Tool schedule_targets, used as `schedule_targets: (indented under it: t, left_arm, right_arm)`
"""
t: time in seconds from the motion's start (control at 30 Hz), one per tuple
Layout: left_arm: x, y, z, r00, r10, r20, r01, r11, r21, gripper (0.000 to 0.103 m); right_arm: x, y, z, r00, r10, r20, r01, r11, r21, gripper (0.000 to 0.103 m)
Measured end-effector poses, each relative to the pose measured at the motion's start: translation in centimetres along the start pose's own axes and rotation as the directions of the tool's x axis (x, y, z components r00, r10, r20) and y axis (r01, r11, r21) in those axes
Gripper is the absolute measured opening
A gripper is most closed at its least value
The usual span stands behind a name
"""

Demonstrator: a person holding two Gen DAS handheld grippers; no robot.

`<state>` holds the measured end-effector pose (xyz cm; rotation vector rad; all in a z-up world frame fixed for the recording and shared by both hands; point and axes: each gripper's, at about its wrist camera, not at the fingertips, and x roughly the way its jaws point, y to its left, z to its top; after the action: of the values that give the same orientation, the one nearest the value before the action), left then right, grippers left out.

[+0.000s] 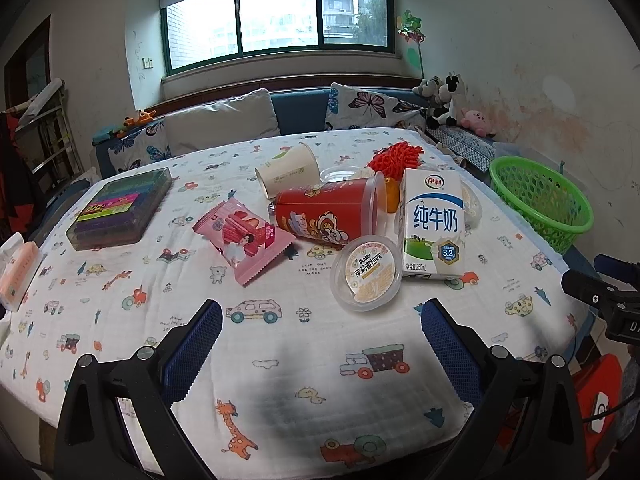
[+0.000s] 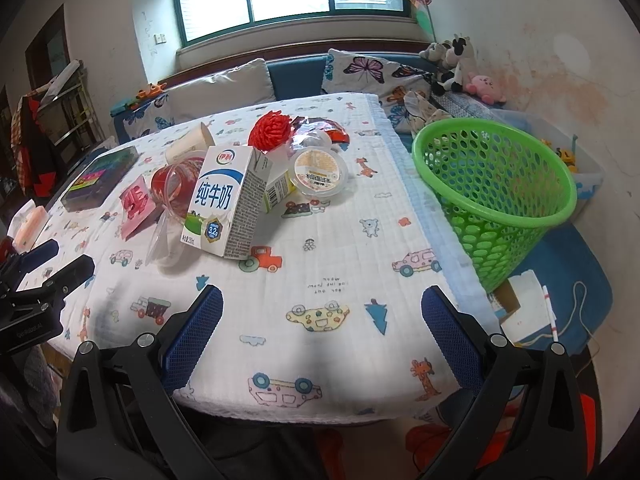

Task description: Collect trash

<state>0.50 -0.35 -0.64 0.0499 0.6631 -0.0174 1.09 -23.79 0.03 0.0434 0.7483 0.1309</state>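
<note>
Left wrist view: left gripper (image 1: pixel 321 322) fingers wide, empty, above the tabletop (image 1: pixel 280 360); milk carton (image 1: pixel 434 224) stands ahead. Right gripper (image 2: pixel 322 310) fingers wide too, green basket (image 2: pixel 496 184) right.

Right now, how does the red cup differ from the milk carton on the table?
The red cup lies on its side, while the milk carton stands upright. The red cup is round with cartoon prints; the milk carton is a white box with blue lettering. Both sit on the tablecloth, not in the green basket, and neither is held.
</note>
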Motion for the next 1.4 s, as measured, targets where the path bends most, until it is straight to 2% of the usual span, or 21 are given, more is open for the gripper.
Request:
schedule_targets:
  t: [0.7, 0.97, 1.27, 1.4]
  left_arm:
    - [2.2, 0.3, 0.8, 0.999, -0.015, -0.038, 0.016, 1.000, 0.023, 0.097]
    - [4.4, -0.1, 1.3, 0.993, -0.078, -0.085, 0.085, 0.993, 0.081, 0.097]
    - [7.9, -0.3, 1.7, 0.969, -0.190, -0.161, 0.207, 0.973, 0.101, 0.097]
    - [10.0, -0.3, 2.0, 0.948, -0.244, -0.205, 0.267, 0.959, 0.091, 0.097]
  right_arm:
    - [1.6, 0.5, 1.5, 1.000, 0.023, -0.013, -0.023, 1.000, -0.016, 0.099]
    - [2.6, 0.8, 2.6, 0.998, 0.051, -0.024, -0.052, 0.998, -0.024, 0.099]
    - [3.8, 1.2, 3.6, 0.996, 0.079, -0.040, -0.080, 0.996, -0.027, 0.099]
    - [4.4, 1.4, 4.3, 0.994, 0.102, -0.049, -0.104, 0.994, -0.025, 0.099]
